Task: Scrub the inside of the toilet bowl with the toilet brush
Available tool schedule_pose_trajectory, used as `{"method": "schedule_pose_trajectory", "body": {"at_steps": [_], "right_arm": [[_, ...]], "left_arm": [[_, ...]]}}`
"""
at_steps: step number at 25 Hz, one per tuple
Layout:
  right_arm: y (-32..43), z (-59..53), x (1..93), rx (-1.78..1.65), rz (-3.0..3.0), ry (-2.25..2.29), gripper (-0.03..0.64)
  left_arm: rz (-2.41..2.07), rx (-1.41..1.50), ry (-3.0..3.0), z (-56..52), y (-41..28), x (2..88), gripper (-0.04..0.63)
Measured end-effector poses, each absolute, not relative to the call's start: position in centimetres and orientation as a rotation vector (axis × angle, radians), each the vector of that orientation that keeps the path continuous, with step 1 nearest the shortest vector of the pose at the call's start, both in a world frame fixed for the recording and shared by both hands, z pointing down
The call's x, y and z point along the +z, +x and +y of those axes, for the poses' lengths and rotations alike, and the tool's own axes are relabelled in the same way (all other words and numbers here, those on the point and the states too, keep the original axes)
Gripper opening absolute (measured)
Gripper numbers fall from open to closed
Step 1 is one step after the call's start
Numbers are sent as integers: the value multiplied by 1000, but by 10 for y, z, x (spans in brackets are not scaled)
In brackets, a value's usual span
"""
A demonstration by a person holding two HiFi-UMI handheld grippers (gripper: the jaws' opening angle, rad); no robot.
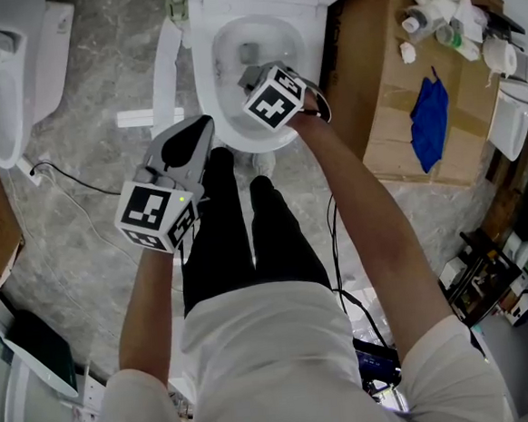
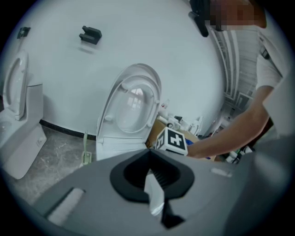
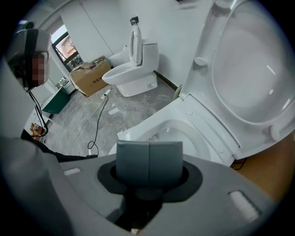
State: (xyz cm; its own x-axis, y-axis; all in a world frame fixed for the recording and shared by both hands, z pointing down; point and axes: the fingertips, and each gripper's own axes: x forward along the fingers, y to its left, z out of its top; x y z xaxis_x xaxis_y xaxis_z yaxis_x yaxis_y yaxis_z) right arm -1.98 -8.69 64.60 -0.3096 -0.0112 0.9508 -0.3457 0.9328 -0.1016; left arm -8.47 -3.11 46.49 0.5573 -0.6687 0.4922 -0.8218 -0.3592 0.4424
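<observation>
The white toilet bowl (image 1: 255, 42) stands at the top middle of the head view, with its seat and lid (image 3: 249, 69) raised. My right gripper (image 1: 251, 74) hangs over the bowl's front part, shut, its two grey pads (image 3: 133, 161) pressed together with nothing between them. The bowl (image 3: 184, 133) lies just past them. My left gripper (image 1: 193, 136) is lower left, in front of the bowl's rim, shut and empty; it (image 2: 154, 196) faces the toilet (image 2: 131, 103). A pale green brush-like tool (image 2: 85, 151) stands on the floor at the toilet's left side.
A second toilet (image 1: 3, 80) stands at the far left. An open cardboard box (image 1: 392, 104) at the right holds bottles and a blue cloth (image 1: 431, 121). A black cable (image 1: 70, 180) runs over the marble floor. The person's legs (image 1: 248, 234) stand before the bowl.
</observation>
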Motion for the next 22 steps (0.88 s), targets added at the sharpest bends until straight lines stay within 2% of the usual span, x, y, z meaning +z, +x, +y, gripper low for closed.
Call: {"method": "schedule_pose_trajectory", "body": {"at_steps": [22], "right_arm": [[7,-29,645,343,-1877,199,147]], "left_arm": [[-1195,311,2150,-4,-59,456,-9]]}}
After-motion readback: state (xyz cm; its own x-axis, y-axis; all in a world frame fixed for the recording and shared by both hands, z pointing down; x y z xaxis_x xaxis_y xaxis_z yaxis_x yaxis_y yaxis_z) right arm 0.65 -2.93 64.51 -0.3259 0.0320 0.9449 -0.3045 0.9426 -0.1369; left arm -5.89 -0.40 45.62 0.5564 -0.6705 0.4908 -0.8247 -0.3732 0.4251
